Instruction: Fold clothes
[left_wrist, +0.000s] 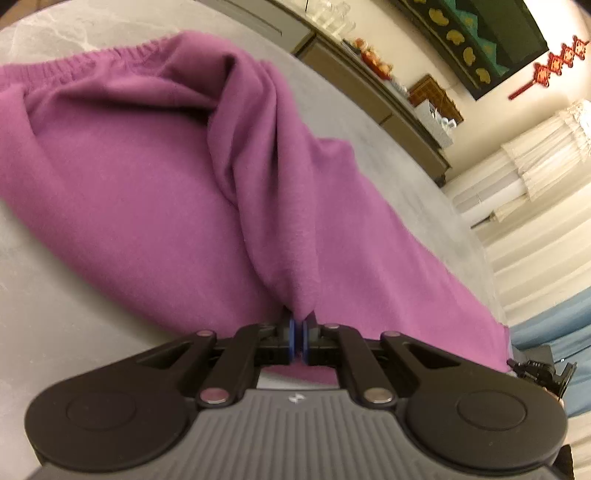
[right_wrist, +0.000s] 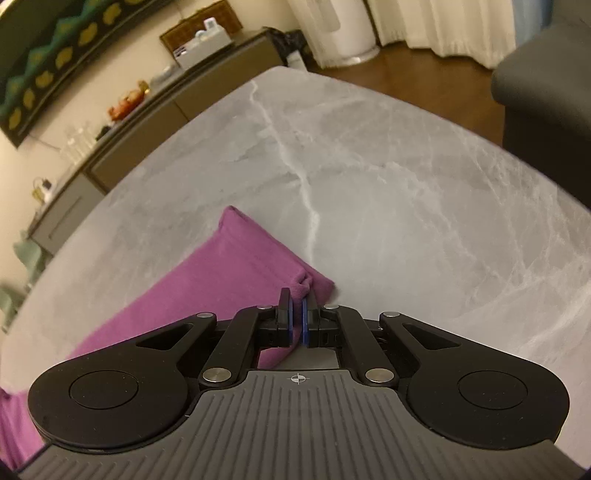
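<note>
Pinching purple pants (left_wrist: 140, 192) lying on the grey marble surface (right_wrist: 406, 184), left tool (left_wrist: 300, 332) clamped on a lifted ridge, right tool (right_wrist: 297, 317) clamped on a hem corner, presumably to carry the fold over.

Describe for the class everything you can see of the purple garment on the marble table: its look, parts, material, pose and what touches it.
The purple garment looks like soft, fleecy knit with a gathered elastic band along its far edge. It lies spread on the grey marble table, partly lifted into a draped ridge. The left gripper is shut on a pinch of that ridge; the right gripper is shut on a bunched corner. Nothing else touches it.
</note>
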